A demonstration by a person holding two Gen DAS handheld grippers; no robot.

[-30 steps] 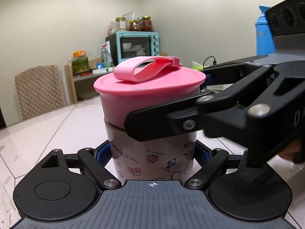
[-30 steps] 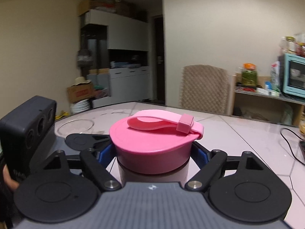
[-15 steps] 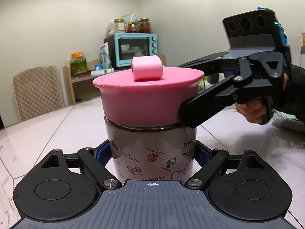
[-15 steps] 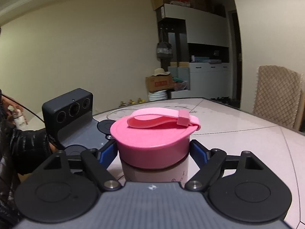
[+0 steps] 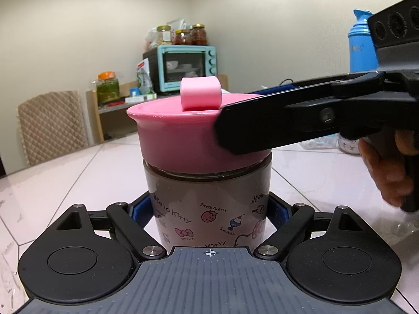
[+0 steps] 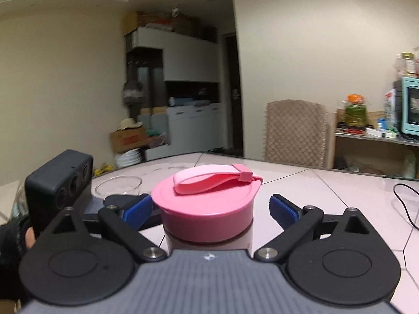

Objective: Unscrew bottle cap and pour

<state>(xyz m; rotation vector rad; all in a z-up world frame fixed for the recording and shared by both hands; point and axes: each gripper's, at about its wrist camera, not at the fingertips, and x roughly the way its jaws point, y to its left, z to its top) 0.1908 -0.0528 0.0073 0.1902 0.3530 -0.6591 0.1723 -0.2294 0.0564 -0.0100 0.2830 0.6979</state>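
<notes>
The left gripper point(image 5: 209, 209) reaches nearly level across the table point(image 5: 78, 172), tipped slightly down, and its blue pads point(image 5: 141, 209) press on both sides of the bottle point(image 5: 209, 198), clamping its lower body. The right gripper point(image 6: 209, 206) comes in from the bottle's right in the left wrist view, roughly level, its fingers straddling the pink cap point(image 6: 207, 209). Its jaws are opening: in its own view both blue pads stand clear of the cap, with a gap on each side, so the cap sits between them but is not squeezed. A hand point(image 5: 387, 172) grips the right gripper's handle; its upper part is hidden behind the black frame.

The bottle's base is hidden behind the left gripper's body, and the far finger of the right gripper is mostly hidden behind the cap in the left wrist view. The right wrist view is slightly blurred.

The bottle stands upright on the table, a pale cylinder printed with small cartoon pictures and words. The wide pink cap sits on top of it, with a pink strap point(image 6: 209, 180) looped across its top.
</notes>
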